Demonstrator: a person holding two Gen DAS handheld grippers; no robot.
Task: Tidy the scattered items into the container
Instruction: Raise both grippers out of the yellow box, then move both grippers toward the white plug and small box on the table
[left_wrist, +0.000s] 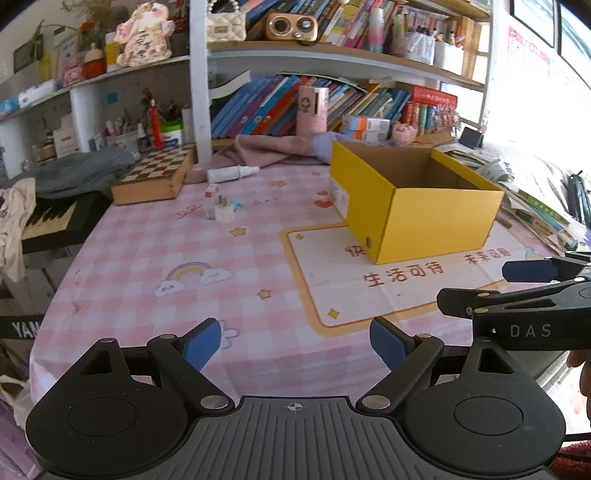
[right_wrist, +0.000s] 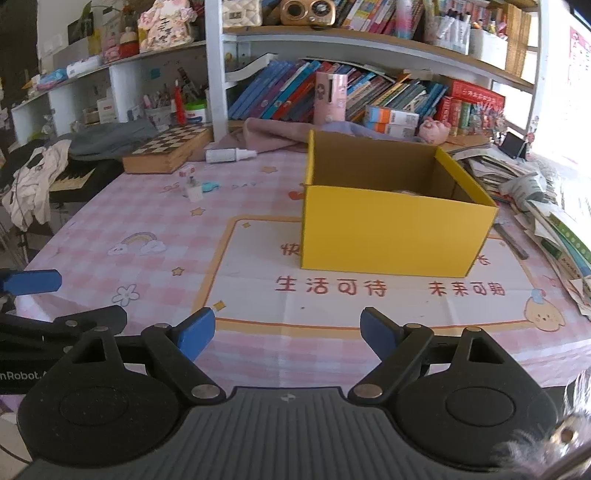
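Both tools spread and empty, small items waiting far left of the box

Your left tool (left_wrist: 295, 345) sits jaws apart, holding nothing; the white plug (left_wrist: 223, 212) and the white bottle (left_wrist: 231, 173) lie ahead and left of it on the counter (left_wrist: 147, 258), bottle's long axis running left-right. The yellow box (left_wrist: 413, 206) stands ahead-right, in front of your right tool (right_wrist: 287, 332), also spread, so the left looks nearer the items
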